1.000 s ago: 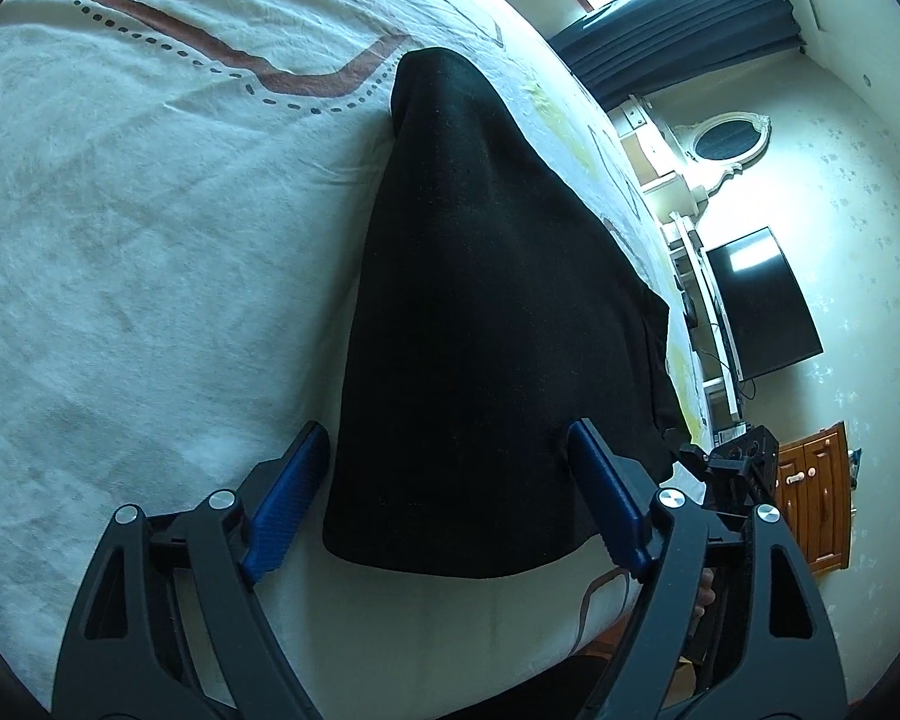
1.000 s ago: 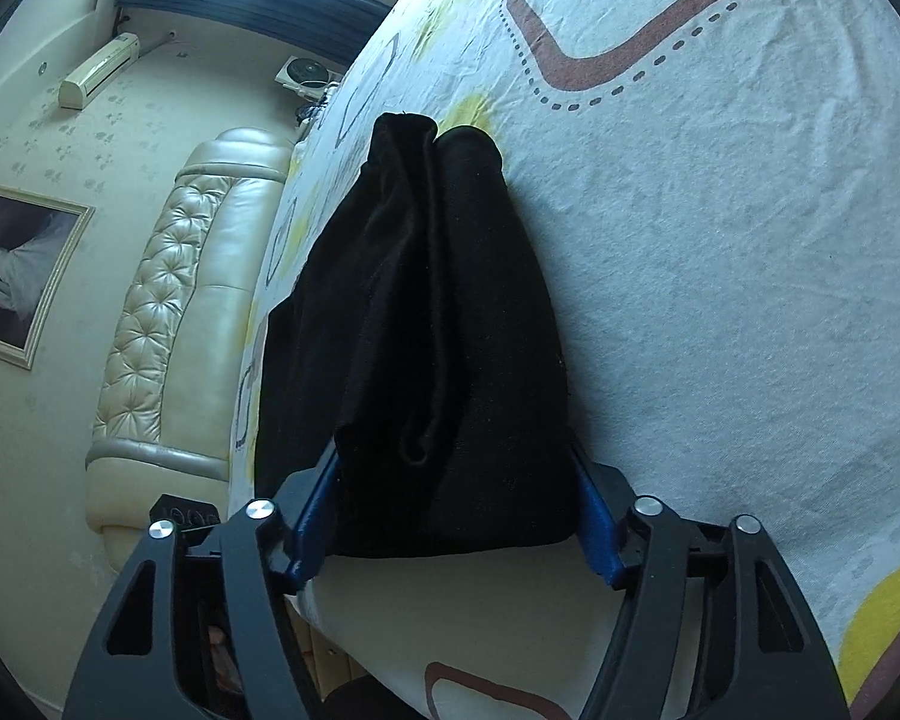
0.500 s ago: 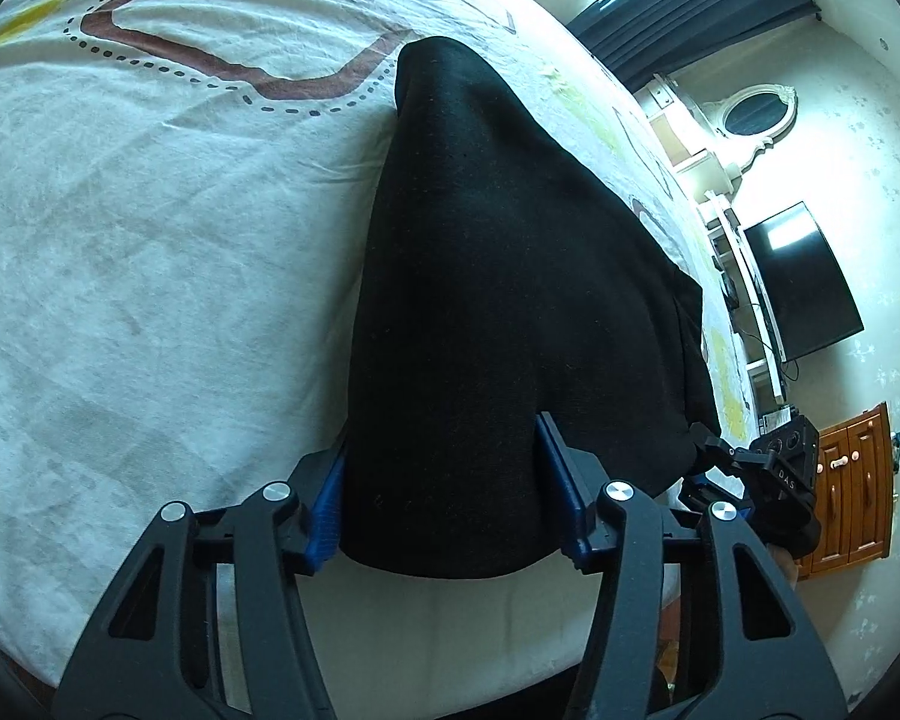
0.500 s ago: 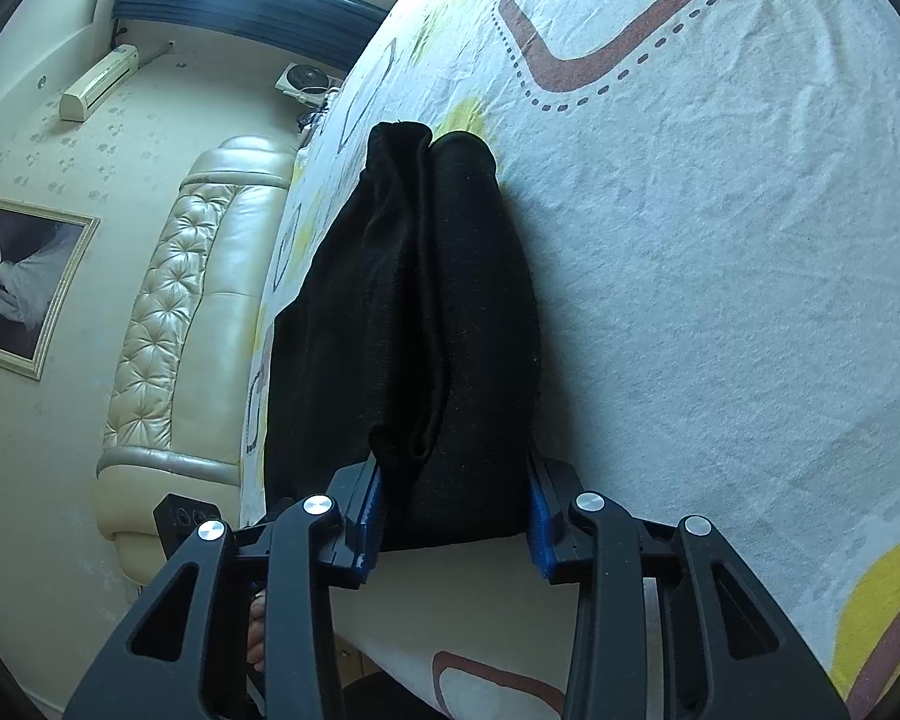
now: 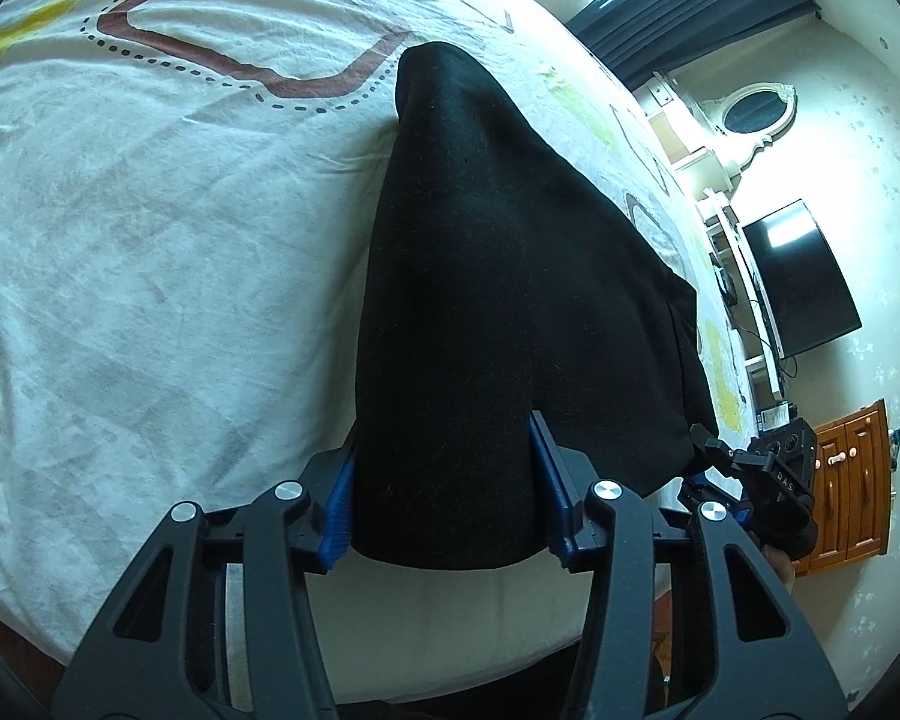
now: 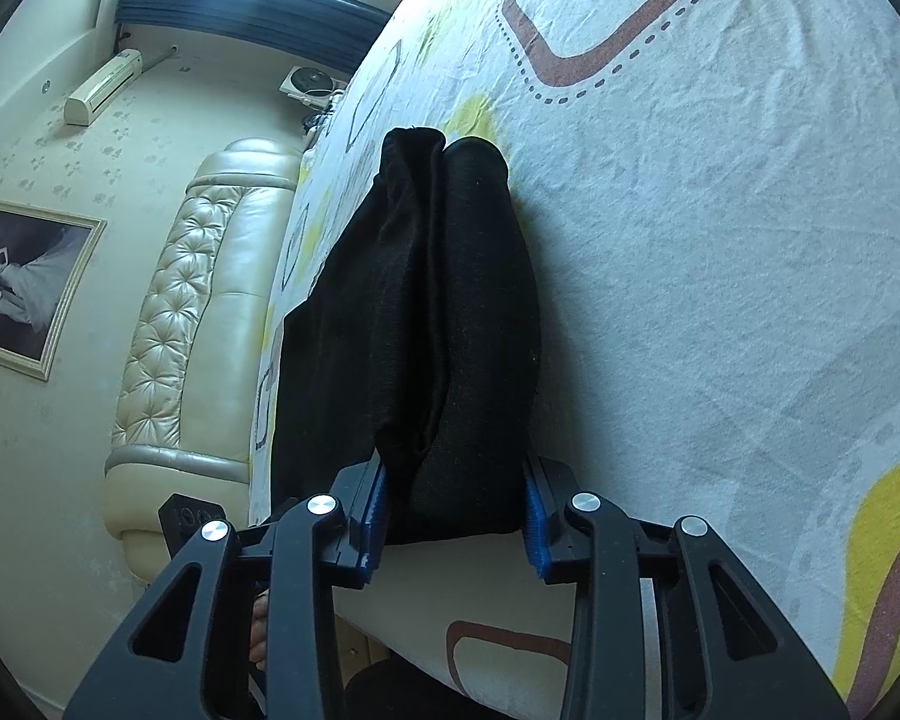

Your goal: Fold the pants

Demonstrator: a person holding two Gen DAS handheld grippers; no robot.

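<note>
Pants [image 5: 498,312] of black cloth are laid on the bed [image 5: 150,240], which is covered with a white sheet printed with brown outlines, dotted lines and yellow patches. The near edge of the pants is found directly between the fingers of both tools, and the cloth stretches forward and away from them, becoming narrower toward its far end.

The left hand-held gripper [image 5: 444,507] is pinching the near edge of the pants: the blue pads [image 5: 339,504] are pressed against the cloth on both sides, and a wide bunch of cloth is kept between them. To the right of it, at the other corner of the same edge, a part of the other tool can be seen.

The right hand-held gripper [image 6: 453,510] is likewise closed on the pants [image 6: 426,312], with its blue pads [image 6: 534,525] touching the cloth on both sides. In the right wrist view a long crease is seen down the middle of the cloth, so two layers or two legs are lying side by side ahead of the fingers.

Beyond the left hand-held gripper, to its right, a dark television [image 5: 801,279], a wooden cabinet [image 5: 852,480] and an oval mirror [image 5: 756,114] are seen against the wall. To the left of the right hand-held gripper a cream padded headboard [image 6: 198,312], a framed picture [image 6: 24,282] and an air conditioner [image 6: 99,87] are seen.
</note>
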